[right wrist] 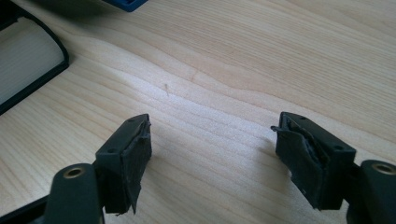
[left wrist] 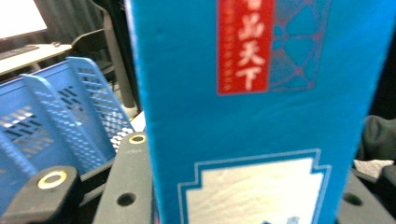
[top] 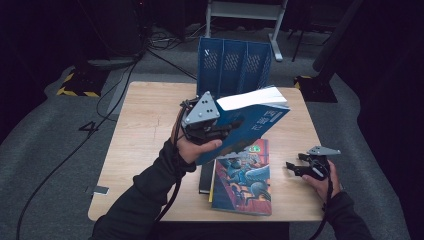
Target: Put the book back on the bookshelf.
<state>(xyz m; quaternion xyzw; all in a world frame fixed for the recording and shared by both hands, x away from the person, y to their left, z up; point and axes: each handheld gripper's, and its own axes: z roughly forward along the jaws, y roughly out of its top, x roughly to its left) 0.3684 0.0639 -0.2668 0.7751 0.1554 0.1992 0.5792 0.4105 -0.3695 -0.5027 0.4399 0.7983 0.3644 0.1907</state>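
My left tool [top: 227,127] pinches the blue book [top: 250,122] by its lower end, jaws pressed on both covers, and carries it tilted above the table [top: 145,125]. The book's long axis runs from the tool toward two o'clock, white page block uppermost. The blue file rack [top: 234,62] stands at the table's far edge, at twelve o'clock from the book and near its raised end; in the left gripper view its slots [left wrist: 60,116] sit at nine o'clock. My right tool [top: 300,166] rests spread and empty at three o'clock, well apart. Two books [top: 242,180] lie flat just below. I judge the left hand nearer, with open room between book and rack.
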